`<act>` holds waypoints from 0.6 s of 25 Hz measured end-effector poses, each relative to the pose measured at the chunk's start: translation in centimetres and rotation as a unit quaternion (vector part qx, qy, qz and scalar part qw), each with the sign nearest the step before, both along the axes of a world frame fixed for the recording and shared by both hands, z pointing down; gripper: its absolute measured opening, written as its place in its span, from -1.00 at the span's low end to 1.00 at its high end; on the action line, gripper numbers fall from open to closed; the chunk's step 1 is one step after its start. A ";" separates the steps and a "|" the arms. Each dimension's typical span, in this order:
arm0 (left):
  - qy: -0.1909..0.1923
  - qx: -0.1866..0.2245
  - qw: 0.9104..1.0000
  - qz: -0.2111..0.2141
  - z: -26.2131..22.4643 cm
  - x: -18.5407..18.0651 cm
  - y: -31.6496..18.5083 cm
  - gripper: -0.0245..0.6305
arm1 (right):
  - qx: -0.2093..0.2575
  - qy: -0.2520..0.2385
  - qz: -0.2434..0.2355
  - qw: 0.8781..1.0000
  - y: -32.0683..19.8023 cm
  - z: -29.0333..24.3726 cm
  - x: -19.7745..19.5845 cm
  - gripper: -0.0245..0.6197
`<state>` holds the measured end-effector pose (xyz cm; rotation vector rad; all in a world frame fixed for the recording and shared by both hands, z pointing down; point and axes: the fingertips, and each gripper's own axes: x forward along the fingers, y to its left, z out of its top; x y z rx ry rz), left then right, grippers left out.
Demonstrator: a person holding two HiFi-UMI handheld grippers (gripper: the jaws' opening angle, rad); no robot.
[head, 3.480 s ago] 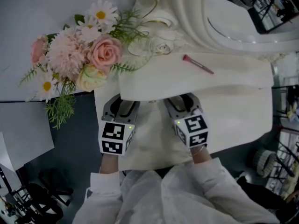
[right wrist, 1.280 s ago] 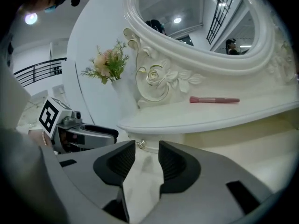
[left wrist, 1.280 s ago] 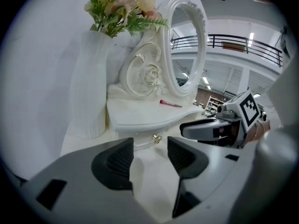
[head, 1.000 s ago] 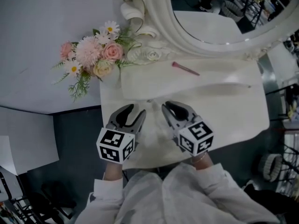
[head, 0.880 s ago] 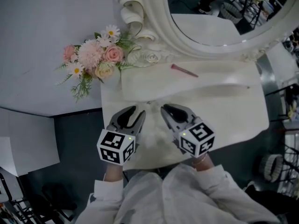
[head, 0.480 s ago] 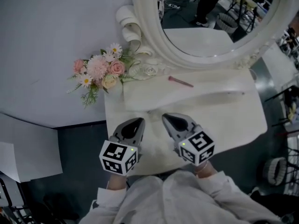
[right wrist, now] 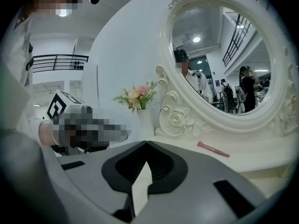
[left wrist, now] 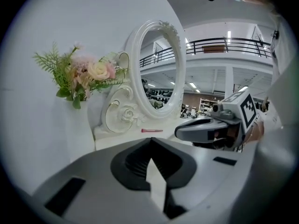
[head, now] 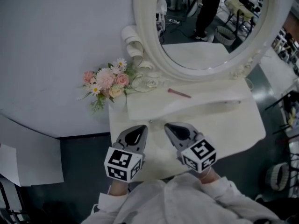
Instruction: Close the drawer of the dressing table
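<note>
from overhead, the white dressing table (head: 236, 136) stands against the wall. its oval mirror (head: 205, 27) rises behind, a bouquet (head: 106, 80) sits at the left corner, and a pink makeup stick (head: 179, 94) lies on the raised tier. the drawer (head: 150, 122) shows only as a small knob at that tier's front edge, and it looks pushed in flush. the left gripper (head: 140, 129) and right gripper (head: 168, 126) are held side by side above the tabletop, near the knob.

in the left gripper view, its jaws have just been closing and now meet tip to tip with nothing between them. the right gripper shows off to the right.

in the right gripper view, its jaws are pressed together and empty. the pink makeup stick lies to the right, below the mirror frame.
</note>
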<state>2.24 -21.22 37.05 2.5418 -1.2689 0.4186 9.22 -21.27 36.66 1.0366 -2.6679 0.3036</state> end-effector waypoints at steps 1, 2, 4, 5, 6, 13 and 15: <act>0.001 0.001 1.000 0.002 -0.1 0.1 0.1 -0.91 | 0.003 0.002 -0.005 1.000 0.2 -0.3 -0.2 -0.90; 0.003 0.001 1.000 0.004 -0.1 0.2 0.2 -0.91 | 0.007 0.003 -0.009 1.000 0.3 -0.6 -0.3 -0.90; 0.007 -0.001 1.000 0.003 -0.1 0.3 0.3 -0.91 | 0.013 0.002 -0.014 1.000 0.5 -1.0 -0.6 -0.90; 0.008 -0.004 1.000 0.001 0.1 0.3 0.3 -0.91 | 0.013 0.000 -0.016 1.000 0.7 -1.0 -0.7 -0.90; 0.008 -0.006 1.000 -0.001 0.3 0.4 0.4 -0.91 | 0.013 -0.003 -0.016 1.000 0.8 -1.0 -0.9 -0.90; -0.015 -0.029 0.999 -0.016 2.3 0.2 1.2 -0.91 | 0.002 -0.016 -0.016 1.000 2.1 0.0 -1.8 -0.90; -0.021 -0.034 0.999 -0.020 2.8 0.0 1.5 -0.91 | -0.005 -0.018 -0.018 1.000 2.4 0.4 -1.9 -0.90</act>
